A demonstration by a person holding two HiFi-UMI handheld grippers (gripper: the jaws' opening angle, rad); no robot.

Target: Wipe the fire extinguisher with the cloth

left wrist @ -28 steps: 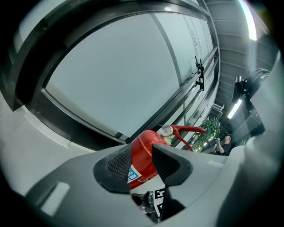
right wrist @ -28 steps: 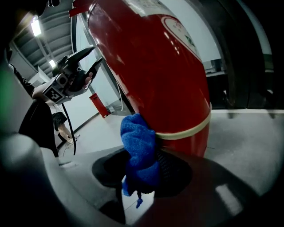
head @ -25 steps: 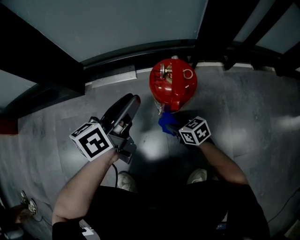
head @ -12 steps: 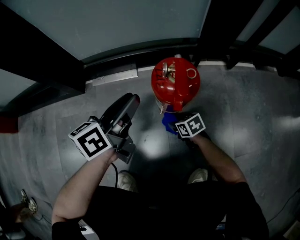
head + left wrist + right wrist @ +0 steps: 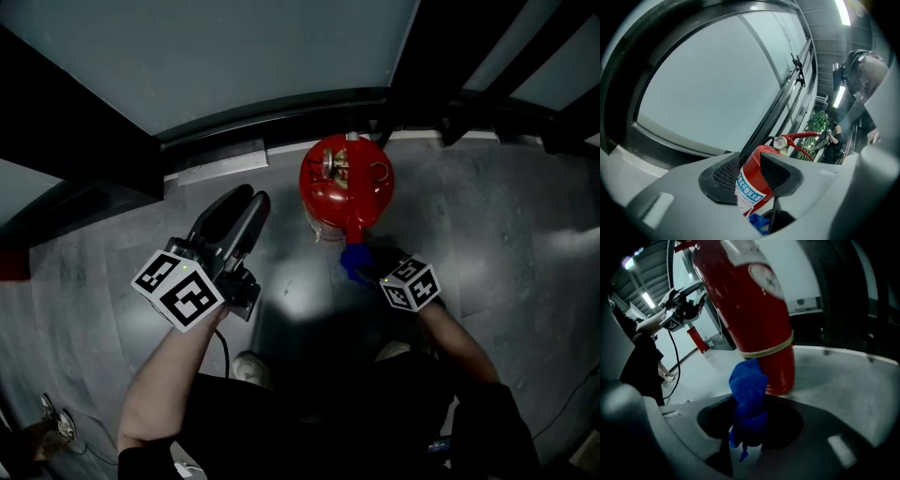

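The red fire extinguisher (image 5: pixel 347 187) stands upright on the grey floor by the window frame; in the right gripper view its body (image 5: pixel 754 310) fills the top. A blue cloth (image 5: pixel 354 259) is pinched in my right gripper (image 5: pixel 367 269), just in front of the extinguisher's lower part. There the cloth (image 5: pixel 749 394) stands up from the jaws, its tip close to the cylinder's base; I cannot tell whether they touch. My left gripper (image 5: pixel 234 214) hovers to the extinguisher's left, jaws slightly apart and empty. Between those jaws show the extinguisher (image 5: pixel 752 180) and the cloth (image 5: pixel 759 221).
A dark window frame (image 5: pixel 272 108) and a glass pane run behind the extinguisher. My shoes (image 5: pixel 248 367) are on the floor below the grippers. A black cable (image 5: pixel 675 362) hangs from the left gripper. Another person (image 5: pixel 833 136) and a plant stand far off.
My right gripper and the cloth moved up slightly, then dropped lower and back toward me. The left gripper shifted a little to the left.
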